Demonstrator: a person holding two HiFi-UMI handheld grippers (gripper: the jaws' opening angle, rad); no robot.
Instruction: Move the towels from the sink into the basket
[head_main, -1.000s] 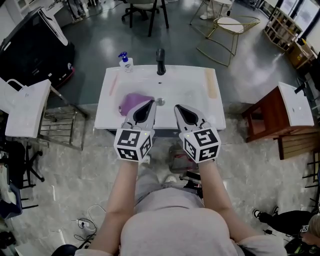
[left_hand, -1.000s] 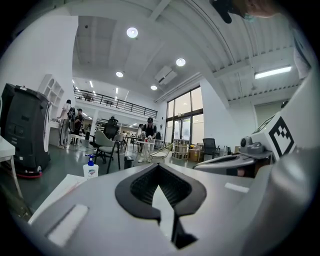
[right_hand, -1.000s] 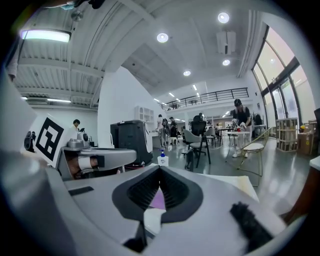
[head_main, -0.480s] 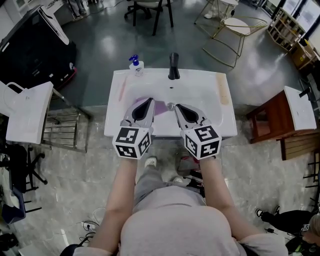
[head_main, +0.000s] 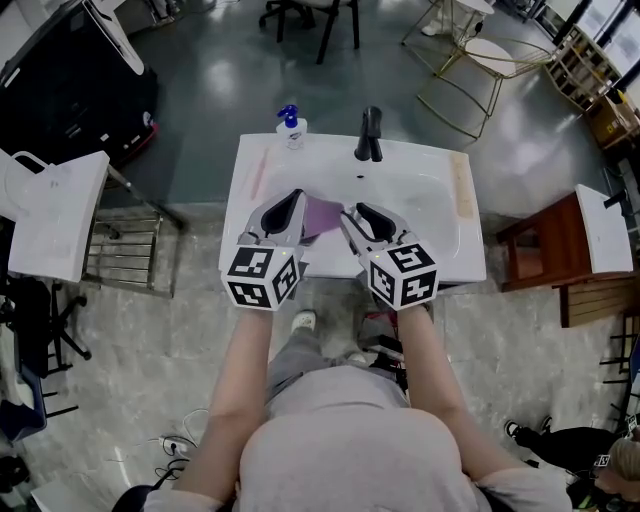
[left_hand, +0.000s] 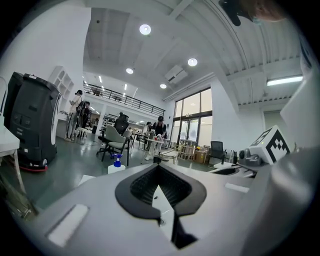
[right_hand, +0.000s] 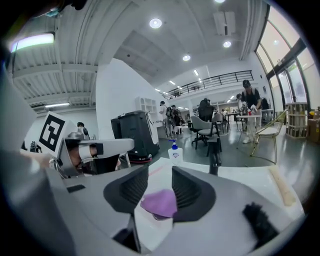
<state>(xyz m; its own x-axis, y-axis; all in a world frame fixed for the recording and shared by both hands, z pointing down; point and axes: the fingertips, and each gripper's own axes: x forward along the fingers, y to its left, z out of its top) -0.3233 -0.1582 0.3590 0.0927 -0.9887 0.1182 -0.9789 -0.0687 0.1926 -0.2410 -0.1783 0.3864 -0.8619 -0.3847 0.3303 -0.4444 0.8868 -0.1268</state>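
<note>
Both forearms reach forward side by side from the person's body and end over the near edge of the white rectangular ceramic sink (head_main: 425, 190). The marker cubes sit over the sink's front rim, and both tools slope a little downward toward the basin.

The left gripper (head_main: 292, 197) is closed, its dark ribbed pads meeting at the tips with nothing caught in them. The right gripper (head_main: 356, 210) has its jaws parted, and they have just been opening. Its pads press on nothing.

The crumpled purple towel (head_main: 322, 214) lies in the sink's basin, left of the drain. From above it shows in the space between the two tools.

The right gripper view alone looks through the gap of its own jaws (right_hand: 160, 170). There the purple towel (right_hand: 159, 202) lies low in that gap, on the white basin just ahead of the pads. The left gripper view (left_hand: 159, 166) shows no towel, only white sink surface through the hollow of its closed pads.

At the sink's back rim stand a white soap bottle with a blue pump (head_main: 291, 127) and a black faucet (head_main: 369, 135). Both gripper views show that bottle upright. Only the head view shows a brown wooden stand (head_main: 540, 240) right of the sink.
</note>
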